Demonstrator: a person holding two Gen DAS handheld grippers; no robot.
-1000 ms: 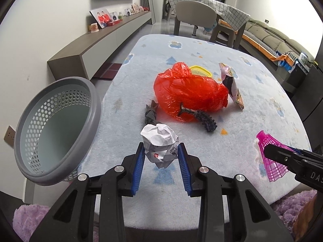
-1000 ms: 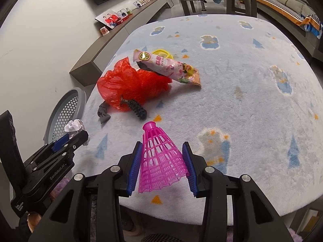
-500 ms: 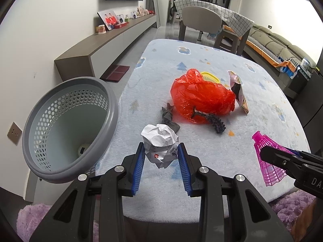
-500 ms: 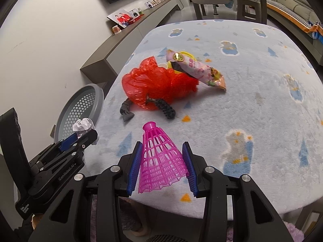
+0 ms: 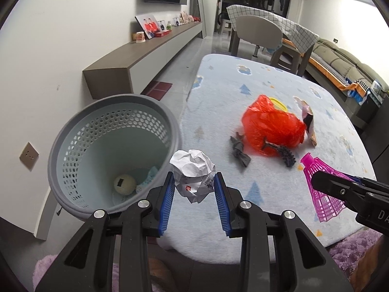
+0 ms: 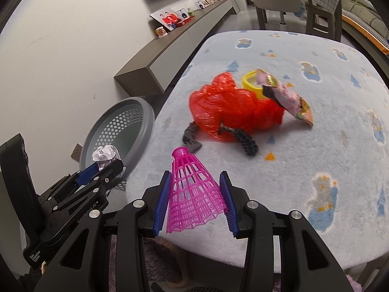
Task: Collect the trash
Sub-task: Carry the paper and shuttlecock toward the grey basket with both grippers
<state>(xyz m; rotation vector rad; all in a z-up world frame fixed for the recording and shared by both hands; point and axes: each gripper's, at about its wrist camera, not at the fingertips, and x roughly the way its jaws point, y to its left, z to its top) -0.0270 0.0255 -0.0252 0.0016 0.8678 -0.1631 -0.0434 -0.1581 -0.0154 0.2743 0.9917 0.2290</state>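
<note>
While both claws grip, parts stay hidden: left claw (image 5: 194, 189) is clamped on a crumpled paper ball (image 5: 193, 174), its sides covered by the blue pads (image 5: 167, 202). Right claw (image 6: 195, 198) is clamped on a pink plastic shuttlecock (image 6: 194, 194), nose forward; in the left view the claw's black body covers the cone's middle. The paper ball hangs just off the counter (image 5: 267, 90) edge, beside the rim of the grey perforated bin (image 5: 114, 155). The shuttlecock hangs over the counter's near edge.

On the counter a red plastic bag (image 5: 272, 126) covers most of a yellow lid (image 6: 250, 79). A black spiky piece (image 6: 245, 142) pokes out from under the bag, with a dark grey scrap (image 5: 239, 150) just left of it. A snack wrapper (image 6: 284, 97) leans on the bag's right side. In the bin's bottom sit a pale round thing with a dark patch (image 5: 124, 184) and some light scraps, hard to identify.

Writing: the paper ball has a red mark and dark characters, too small to read. "GenRobot.AI" is printed on the left claw's body in the right view. A cut-off "DA" shows on the right claw in the left view. The wrapper print is unreadable.

Versus a second ago: both grips unchanged. In the left view the bin has shifted toward centre, so its bottom now shows. In the right view the bag pile sits further right.
</note>
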